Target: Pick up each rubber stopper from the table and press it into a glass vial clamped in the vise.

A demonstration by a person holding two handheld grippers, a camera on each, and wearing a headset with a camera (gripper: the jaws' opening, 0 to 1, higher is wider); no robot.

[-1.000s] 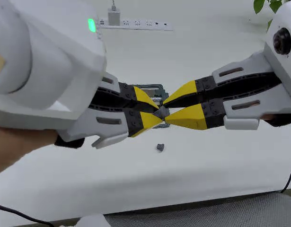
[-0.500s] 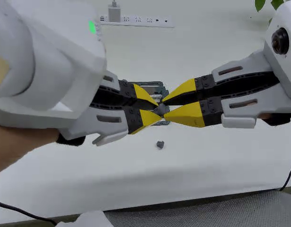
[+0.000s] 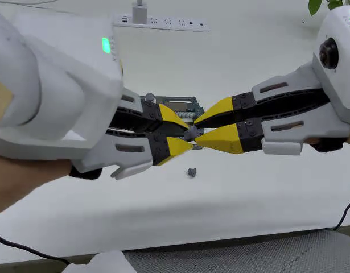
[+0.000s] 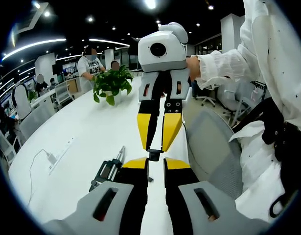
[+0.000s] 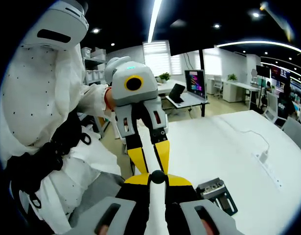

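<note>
White table, strip at far edge, vise half hidden behind tips, loose stopper below. Right gripper pinching held stopper. Left gripper nose-to-nose, grip unclear.

The left claw and the right claw have matt white plastic shells and matt yellow-and-black plastic fingers. The stopper between their tips looks like dull grey rubber. The vise is bare, dull metal. The surface is smooth, matt white.
</note>
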